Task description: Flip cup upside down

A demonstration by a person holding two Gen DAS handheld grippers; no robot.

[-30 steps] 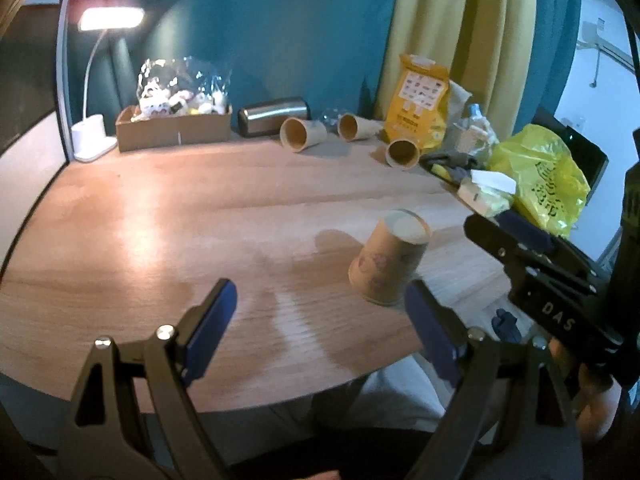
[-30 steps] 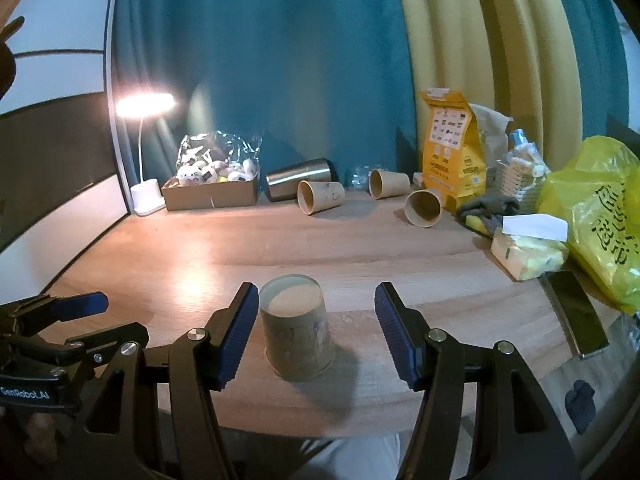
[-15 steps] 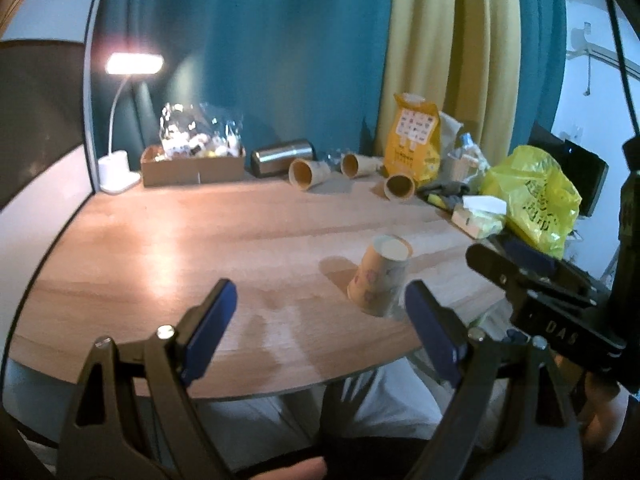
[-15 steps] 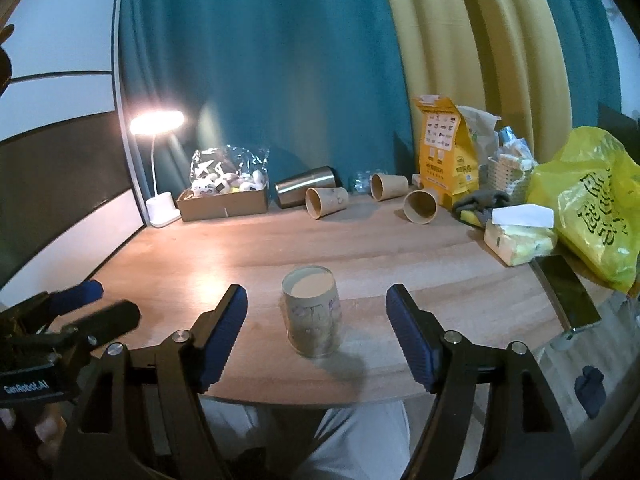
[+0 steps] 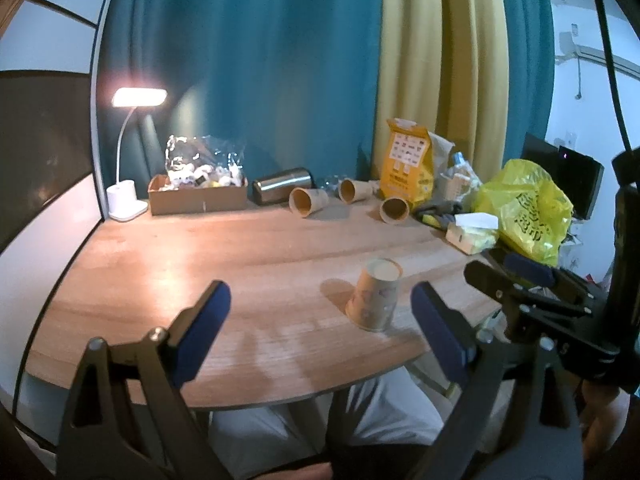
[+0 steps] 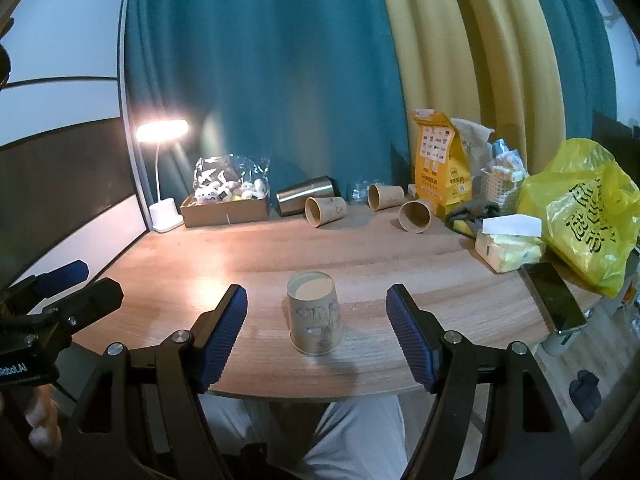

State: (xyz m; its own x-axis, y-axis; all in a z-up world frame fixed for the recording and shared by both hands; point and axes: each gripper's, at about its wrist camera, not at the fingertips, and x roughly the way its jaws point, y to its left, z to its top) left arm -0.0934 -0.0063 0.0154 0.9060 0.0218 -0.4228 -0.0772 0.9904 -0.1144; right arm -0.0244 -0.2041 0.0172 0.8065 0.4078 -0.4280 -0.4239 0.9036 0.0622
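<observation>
Paper cup (image 6: 316,314): centre of frame, mouth down on the wooden surface (image 6: 400,264), base up, so the flip looks complete. Right claw (image 6: 316,332): released, spread either side of the cup, not touching. Left claw (image 5: 320,328): released, empty, cup at its right. Spare cups (image 6: 325,210): lying toppled, upper centre.

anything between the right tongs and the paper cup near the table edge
Nothing visible. The right tongs are open, with the upside-down patterned paper cup straight ahead between the fingers, only bare wooden table around it.
</observation>
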